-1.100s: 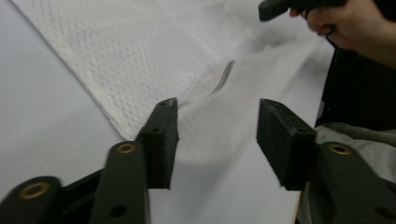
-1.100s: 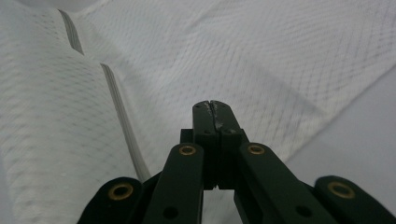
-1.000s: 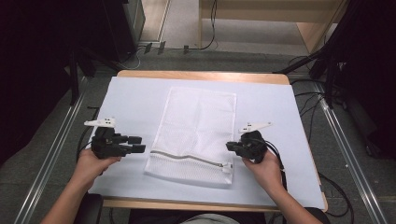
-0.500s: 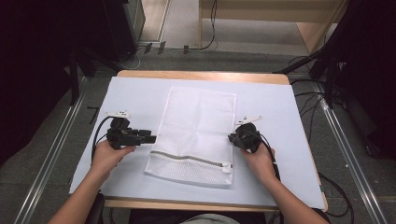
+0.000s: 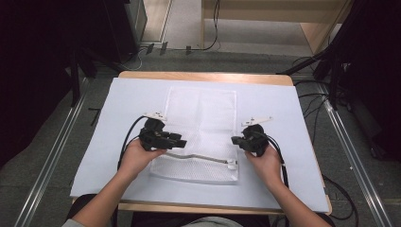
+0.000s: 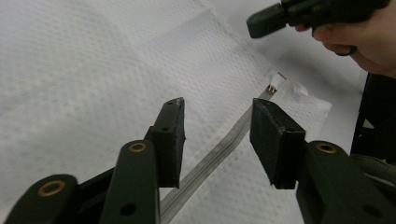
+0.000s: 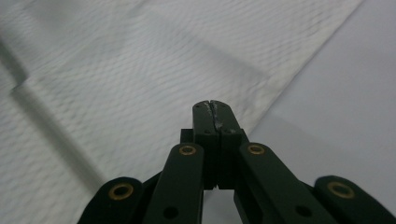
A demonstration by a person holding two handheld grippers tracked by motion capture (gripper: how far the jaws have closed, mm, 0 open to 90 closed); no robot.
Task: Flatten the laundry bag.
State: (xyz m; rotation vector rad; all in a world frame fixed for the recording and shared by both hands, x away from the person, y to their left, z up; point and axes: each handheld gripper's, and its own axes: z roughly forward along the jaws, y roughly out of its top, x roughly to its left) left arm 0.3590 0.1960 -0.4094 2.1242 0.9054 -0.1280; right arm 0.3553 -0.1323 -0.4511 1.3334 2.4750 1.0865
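A: Where is the mesh bag [image 5: 201,135]?

B: Flat on the white mat [image 5: 283,104], zipper [image 5: 201,156] toward the person.

A: Left gripper [image 5: 176,140]?

B: Held level over the zipper, jaws apart and just closing, gripping nothing.

A: Right gripper [image 5: 235,140]?

C: Clenched at the bag's right edge, empty.

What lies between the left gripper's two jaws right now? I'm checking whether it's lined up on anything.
In the left gripper view, the mesh bag's zipper runs through the gap of the left gripper, with mesh underneath; the pads aren't pressing it.
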